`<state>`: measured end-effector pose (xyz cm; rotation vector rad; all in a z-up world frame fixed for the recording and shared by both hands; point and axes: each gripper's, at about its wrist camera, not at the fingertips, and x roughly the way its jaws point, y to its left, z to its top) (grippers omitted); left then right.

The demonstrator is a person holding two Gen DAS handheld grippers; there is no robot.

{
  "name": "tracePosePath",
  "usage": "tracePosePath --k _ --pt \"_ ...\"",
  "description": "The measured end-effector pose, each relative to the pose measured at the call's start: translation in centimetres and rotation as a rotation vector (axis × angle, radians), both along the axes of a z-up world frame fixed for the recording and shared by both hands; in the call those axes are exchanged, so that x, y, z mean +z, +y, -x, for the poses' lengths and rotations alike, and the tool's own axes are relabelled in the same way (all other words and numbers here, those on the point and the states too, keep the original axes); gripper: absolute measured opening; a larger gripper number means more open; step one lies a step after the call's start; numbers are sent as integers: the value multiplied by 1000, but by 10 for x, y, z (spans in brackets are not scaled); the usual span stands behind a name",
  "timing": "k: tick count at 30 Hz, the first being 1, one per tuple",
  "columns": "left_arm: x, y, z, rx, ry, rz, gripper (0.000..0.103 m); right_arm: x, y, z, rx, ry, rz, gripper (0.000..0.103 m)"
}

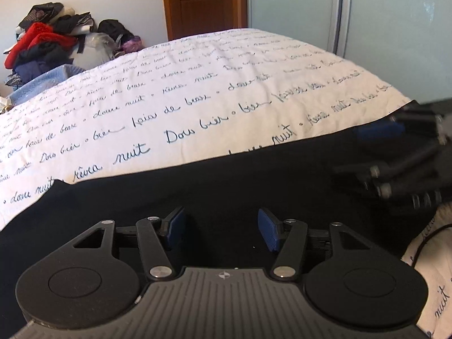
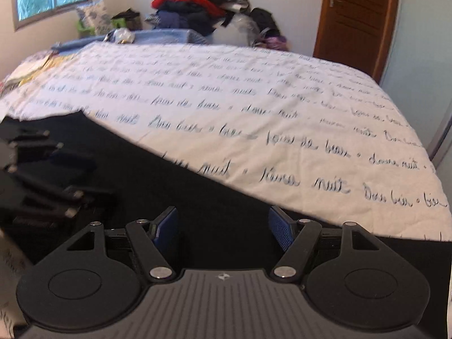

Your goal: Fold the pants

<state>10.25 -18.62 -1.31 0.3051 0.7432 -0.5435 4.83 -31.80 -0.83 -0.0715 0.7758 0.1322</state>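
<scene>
The black pants (image 1: 226, 180) lie flat across the near edge of the bed, and show in the right wrist view (image 2: 158, 180) too. My left gripper (image 1: 221, 227) is open just above the cloth, its blue pads apart with nothing between them. My right gripper (image 2: 223, 228) is open above the pants near their far edge. The right gripper shows blurred at the right of the left wrist view (image 1: 401, 152). The left gripper shows blurred at the left of the right wrist view (image 2: 42, 169).
The bed has a white cover (image 1: 197, 84) with dark handwriting print, seen in the right wrist view (image 2: 254, 99) as well. A pile of clothes (image 2: 197, 5) stands beyond the bed's far side. A brown door (image 2: 356, 19) and pale wardrobe panels (image 1: 381, 22) are behind.
</scene>
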Motion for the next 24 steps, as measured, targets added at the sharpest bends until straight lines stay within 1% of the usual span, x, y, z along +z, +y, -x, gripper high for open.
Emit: tracePosePath --k 1,2,3,4,6,8,10,15,19,22,24 --pt "0 -3 0 5 -2 -2 60 -5 2 0 7 22 20 71" --pt "0 -5 1 7 -4 -2 63 -12 3 -3 4 39 43 71" --pt "0 -8 1 8 -6 -4 67 -18 1 -6 -9 42 45 78" --pt "-1 -10 1 13 -8 -6 68 -21 -2 -9 -27 29 21 82" --pt "-1 -14 3 25 -20 -15 74 -19 -12 -13 -91 0 -19 82" --pt "0 -17 4 28 -31 -19 76 -11 -19 -8 -140 -42 -39 82" --pt "1 -19 4 27 -36 -16 78 -5 -26 5 -166 -84 -74 82" --pt "1 -24 4 25 -39 -14 82 4 -58 53 -307 -150 -156 82" --pt "1 -27 3 29 -49 -18 83 5 -91 96 -434 -169 -260 82" --pt "1 -28 2 40 -49 -9 83 -1 -112 124 -499 -168 -366 82" --pt "1 -29 3 42 -59 -9 83 -7 -120 135 -533 -160 -407 82"
